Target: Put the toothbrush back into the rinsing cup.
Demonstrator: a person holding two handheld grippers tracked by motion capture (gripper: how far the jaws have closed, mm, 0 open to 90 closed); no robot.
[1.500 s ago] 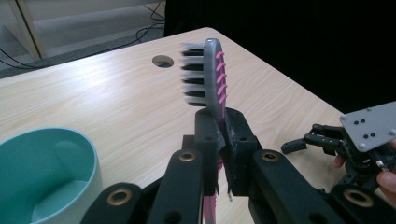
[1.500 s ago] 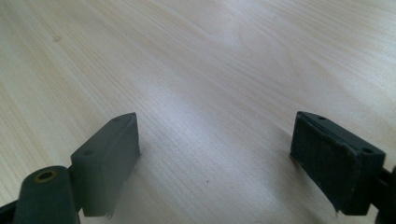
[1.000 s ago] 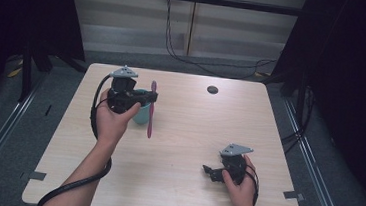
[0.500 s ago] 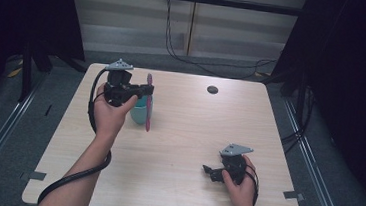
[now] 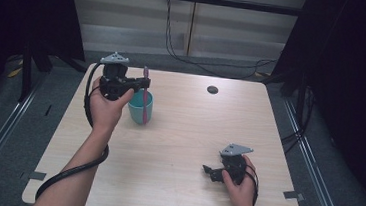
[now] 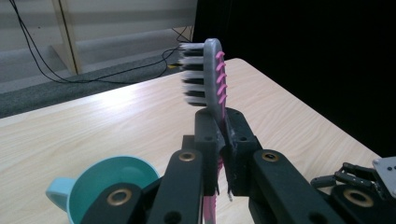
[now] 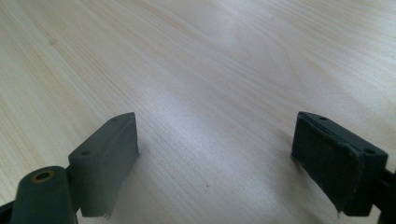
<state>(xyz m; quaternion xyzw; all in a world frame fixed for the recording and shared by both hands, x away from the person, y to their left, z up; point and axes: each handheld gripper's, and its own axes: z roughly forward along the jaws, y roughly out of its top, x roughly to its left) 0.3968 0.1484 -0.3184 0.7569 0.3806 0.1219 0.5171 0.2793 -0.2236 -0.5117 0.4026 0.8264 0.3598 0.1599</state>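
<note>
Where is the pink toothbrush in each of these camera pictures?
High view: the toothbrush stands upright at upper left, clamped in the left gripper, over the teal cup.
Left gripper view: centre, bristles up, between the black jaws.
Right gripper view: not in it.
Shared landmark: the teal cup.

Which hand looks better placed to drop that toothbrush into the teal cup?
The left. Its gripper is shut on the toothbrush, right over the cup. The right gripper sits open, holding nothing, low on the table, well away.
</note>
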